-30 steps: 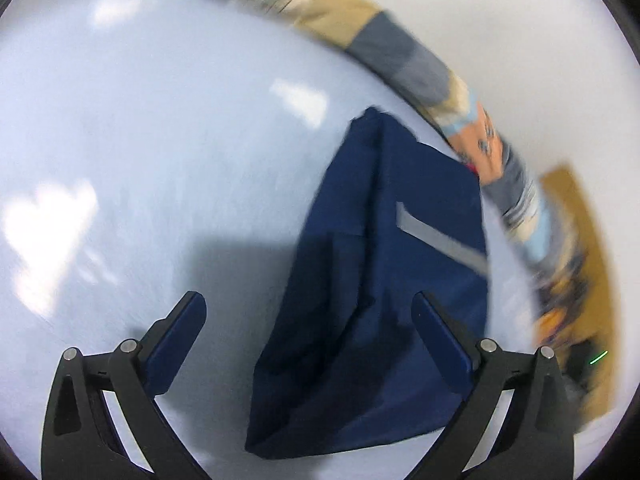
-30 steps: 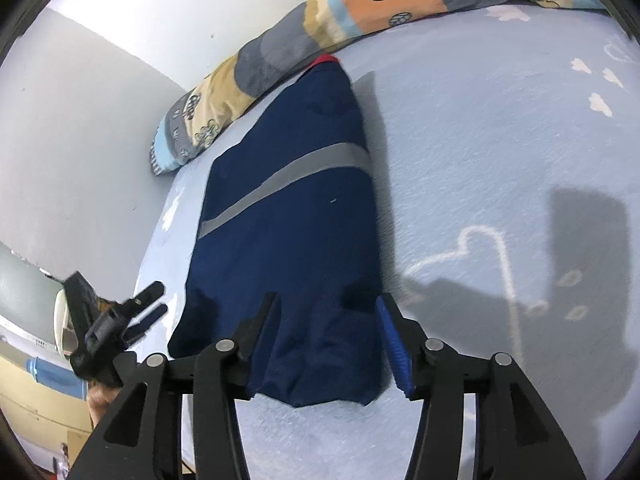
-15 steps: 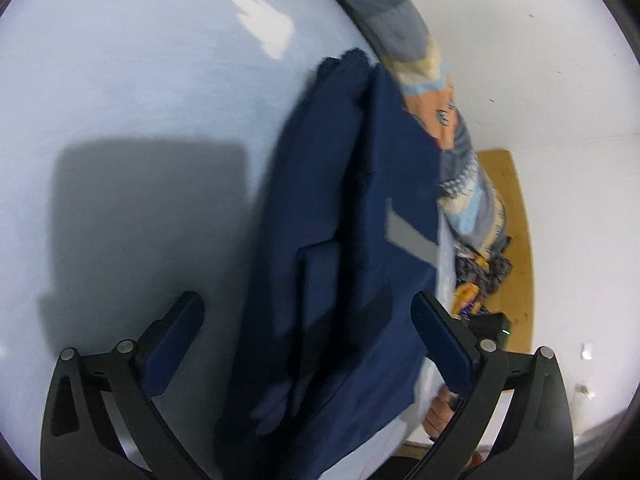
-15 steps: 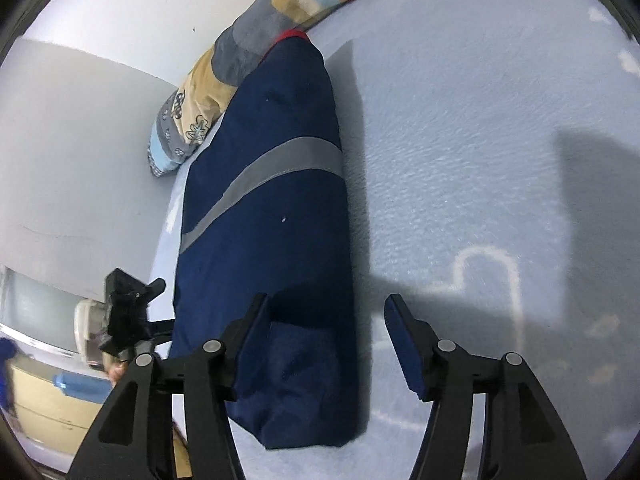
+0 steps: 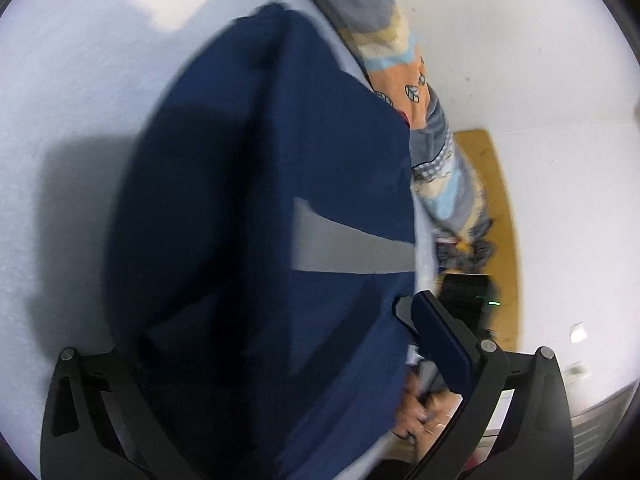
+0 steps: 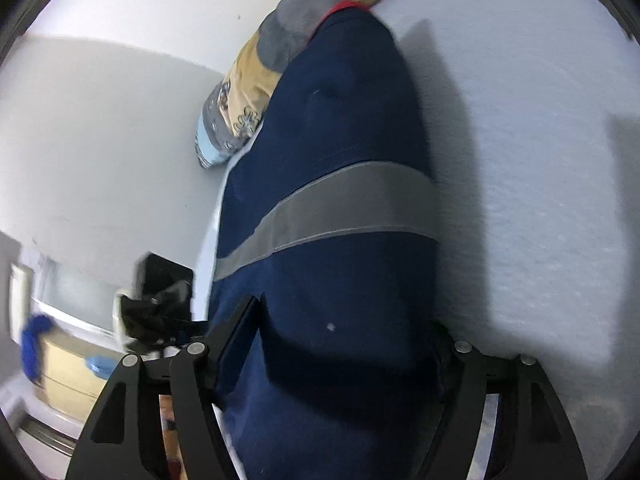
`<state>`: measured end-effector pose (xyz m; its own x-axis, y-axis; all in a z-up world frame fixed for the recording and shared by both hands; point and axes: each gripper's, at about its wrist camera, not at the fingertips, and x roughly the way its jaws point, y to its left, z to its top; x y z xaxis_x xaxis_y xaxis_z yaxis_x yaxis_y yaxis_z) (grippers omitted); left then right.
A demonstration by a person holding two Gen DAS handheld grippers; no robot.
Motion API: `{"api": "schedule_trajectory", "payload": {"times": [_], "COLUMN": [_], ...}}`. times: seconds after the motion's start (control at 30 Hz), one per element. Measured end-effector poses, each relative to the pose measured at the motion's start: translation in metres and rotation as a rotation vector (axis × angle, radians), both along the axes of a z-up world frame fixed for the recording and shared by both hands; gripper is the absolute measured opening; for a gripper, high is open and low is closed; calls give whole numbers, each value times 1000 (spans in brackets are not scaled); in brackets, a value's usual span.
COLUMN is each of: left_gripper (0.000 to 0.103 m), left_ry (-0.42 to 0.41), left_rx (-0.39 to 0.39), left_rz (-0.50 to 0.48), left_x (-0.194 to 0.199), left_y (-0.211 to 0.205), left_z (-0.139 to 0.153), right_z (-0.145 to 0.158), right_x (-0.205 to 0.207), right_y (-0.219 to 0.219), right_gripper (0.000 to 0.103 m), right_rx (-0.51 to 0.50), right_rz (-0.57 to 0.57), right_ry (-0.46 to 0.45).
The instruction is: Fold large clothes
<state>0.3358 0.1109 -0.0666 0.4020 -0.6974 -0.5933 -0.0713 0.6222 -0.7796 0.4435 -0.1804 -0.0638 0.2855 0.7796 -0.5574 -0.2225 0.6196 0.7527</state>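
Honestly, step in hand: I judged it the reach for the near end of the navy garment (image 6: 340, 216), ahead of the next fold.
Garment place: it lay in a long narrow strip on the pale blue bed sheet (image 6: 540, 160), far end against the patchwork quilt (image 5: 404, 60), grey band (image 6: 320, 216) across it.
Right gripper (image 6: 344, 344): my jaws were opening, the cloth between them, pads not yet pressing.
Left gripper (image 5: 276, 344): my 2 fingers stood wide astride the cloth; the left finger was hidden behind the blurred fabric, so contact there I could not tell.
Doing it well: I thought both pairs should take all layers at the hem corners, level with each other, before lifting.
Risk: pinching only the top layer would probably open the strip.
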Motion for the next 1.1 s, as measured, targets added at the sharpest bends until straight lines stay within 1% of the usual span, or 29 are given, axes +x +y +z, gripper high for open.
{"api": "schedule_trajectory", "payload": {"times": [0.03,0.07,0.1,0.13,0.17,0.2,0.3,0.4,0.43,0.53,0.6,0.63,0.67,0.7,0.73,0.77,0.8,0.83,0.9,0.93,1.0,1.03,1.07,1.1], "left_gripper": [98,90,79,74,62,54,54,54,54,54,54,54,54,55,56,62,64,64,64,64,64,64,64,64], "left_ry": [-16,-34,-50,-68,-78,-79,-91,-109,-113,-120,-126,-112,-81,-44,-18,-7,-4,-3,-18,-49,-158,-186,-228,-259], "left_rx": [50,116,153,172,174,172,179,194,194,190,214,235,274,337,401,439,458,480,507,542,671,704,751,776], "left_rz": [0,-7,-10,-16,-21,-26,-64,-123,-138,-186,-208,-218,-238,-251,-248,-237,-213,-161,-103,-63,17,33,53,54], "left_x": [-1,-3,-6,-10,-15,-17,-33,-51,-57,-72,-81,-84,-86,-88,-88,-90,-93,-98,-108,-116,-140,-148,-160,-172], "left_y": [-6,-16,-20,-24,-27,-30,-49,-78,-85,-114,-134,-144,-155,-165,-173,-176,-175,-170,-160,-156,-149,-144,-146,-146], "left_z": [7,17,23,31,37,41,51,59,61,66,65,60,52,42,36,33,34,40,52,61,85,88,94,96], "right_z": [6,12,18,23,30,37,56,73,79,83,80,75,71,63,48,40,34,38,55,67,87,98,101,104], "right_x": [-4,-6,-9,-11,-16,-21,-40,-63,-74,-99,-115,-123,-124,-125,-122,-122,-124,-132,-145,-155,-179,-195,-199,-209], "right_y": [5,6,5,5,6,6,-4,-22,-34,-64,-83,-94,-98,-105,-116,-122,-132,-144,-152,-156,-159,-153,-150,-142], "right_gripper": [64,50,42,39,37,36,36,35,35,35,35,35,39,45,48,57,60,60,62,62,62,61,59,56], "right_rx": [-62,-105,-112,-125,-158,-190,-230,-275,-288,-305,-317,-333,-349,-374,-405,-397,-373,-343,-358,-386,-456,-506,-531,-558], "right_rz": [-8,-17,-25,-29,-29,-29,-22,-26,-34,-62,-83,-97,-106,-120,-142,-157,-190,-237,-273,-293,-318,-305,-295,-281], "right_ry": [-38,-47,-62,-83,-106,-129,-164,-197,-203,-201,-187,-165,-143,-104,-22,38,96,108,71,31,-68,-141,-171,-202]}}
